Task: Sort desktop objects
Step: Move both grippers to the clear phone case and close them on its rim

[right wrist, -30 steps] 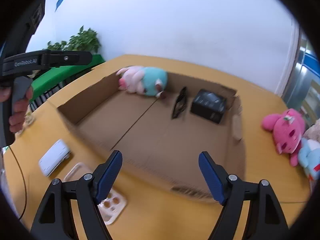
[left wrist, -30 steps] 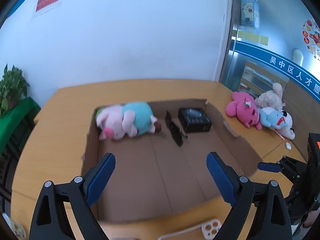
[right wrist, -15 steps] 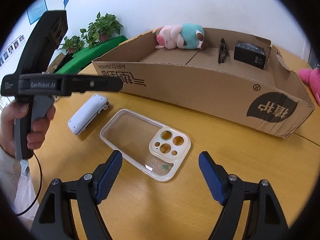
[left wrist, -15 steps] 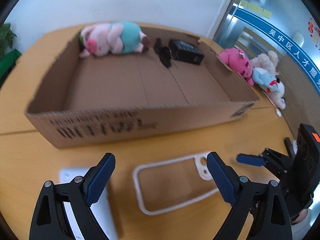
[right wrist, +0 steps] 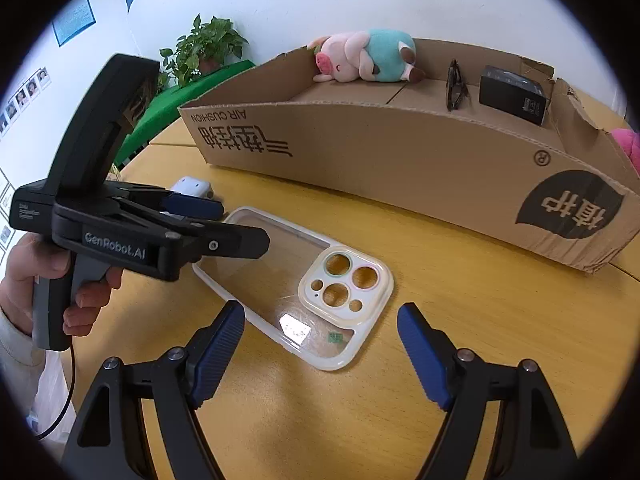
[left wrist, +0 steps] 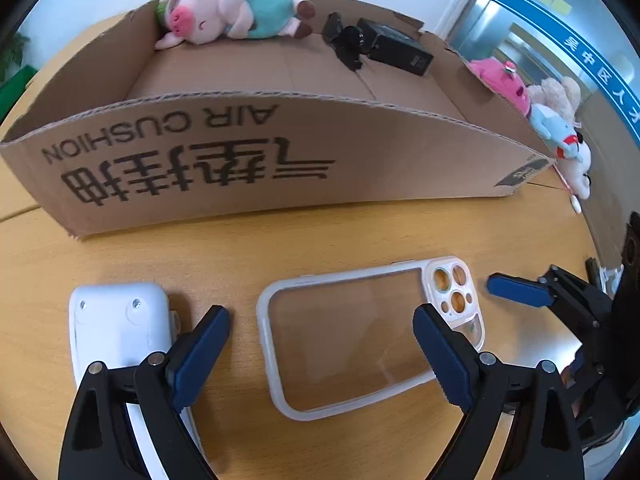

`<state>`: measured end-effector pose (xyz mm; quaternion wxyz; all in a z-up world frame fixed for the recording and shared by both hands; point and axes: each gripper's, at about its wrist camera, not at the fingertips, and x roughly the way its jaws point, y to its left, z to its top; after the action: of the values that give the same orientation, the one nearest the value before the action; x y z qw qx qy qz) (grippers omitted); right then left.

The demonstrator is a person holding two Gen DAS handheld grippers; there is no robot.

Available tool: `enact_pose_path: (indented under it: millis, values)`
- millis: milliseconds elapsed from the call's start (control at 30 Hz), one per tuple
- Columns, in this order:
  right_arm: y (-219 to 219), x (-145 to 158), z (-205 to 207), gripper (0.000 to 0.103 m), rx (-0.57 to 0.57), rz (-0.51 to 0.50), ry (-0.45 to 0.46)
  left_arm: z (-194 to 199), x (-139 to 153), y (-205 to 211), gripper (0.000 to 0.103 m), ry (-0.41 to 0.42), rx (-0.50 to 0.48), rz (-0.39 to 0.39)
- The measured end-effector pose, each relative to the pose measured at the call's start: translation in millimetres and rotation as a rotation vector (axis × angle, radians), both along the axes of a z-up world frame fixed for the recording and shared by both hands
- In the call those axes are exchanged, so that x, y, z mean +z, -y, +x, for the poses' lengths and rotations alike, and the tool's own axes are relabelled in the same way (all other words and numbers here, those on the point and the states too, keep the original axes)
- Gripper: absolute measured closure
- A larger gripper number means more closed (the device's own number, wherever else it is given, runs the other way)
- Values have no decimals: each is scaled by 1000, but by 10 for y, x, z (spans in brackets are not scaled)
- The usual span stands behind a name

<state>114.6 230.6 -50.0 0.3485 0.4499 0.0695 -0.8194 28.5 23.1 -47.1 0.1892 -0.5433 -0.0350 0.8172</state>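
Observation:
A clear phone case with a white rim lies flat on the wooden table in front of the cardboard box. My left gripper is open, low over the case, its fingers either side of it. A white device lies left of the case, partly under my left finger. My right gripper is open and empty, just short of the case's camera end. The box holds a pig plush, black glasses and a black box.
Several plush toys lie on the table right of the box; a pink one shows at the right edge. A potted plant and a green surface stand behind the table. The right gripper shows in the left wrist view.
Both grippers have dropped from above the box to low over the table in front of it. The phone case and white device now lie close under them. Both stayed open.

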Motion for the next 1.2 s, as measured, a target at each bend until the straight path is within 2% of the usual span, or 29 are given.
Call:
enact_pose_path:
  millis: [100, 167, 300, 567, 667, 767, 933, 1033, 1167, 1200]
  values:
    - [53, -75, -23, 24, 9, -2, 29, -4, 3, -24, 11, 5, -30, 57]
    - [57, -87, -30, 19, -10, 1, 16, 3, -4, -41, 11, 0, -36, 66]
    - [-20, -62, -76, 18, -52, -38, 24, -5, 34, -32, 12, -13, -31, 112]
    - [-284, 289, 98, 18, -61, -157, -111, 125, 449, -70, 11, -179, -52, 201]
    - [-387, 373, 207, 18, -66, -207, -144, 194, 491, -70, 11, -196, -64, 245]
    - [-420, 353, 268, 18, -66, -227, -130, 261, 441, -51, 11, -184, -83, 295]
    - [-447, 237, 222, 18, -110, -184, -106, 205, 305, -89, 11, -139, -49, 256]
    - [-499, 168, 119, 22, -171, -138, -96, 133, 236, -91, 12, -134, -19, 216]
    - [-474, 64, -34, 44, -208, -33, -100, 50, 112, -156, 32, -117, -13, 142]
    - [-456, 36, -72, 46, -213, -15, -93, 33, 59, -133, 36, -99, -3, 131]
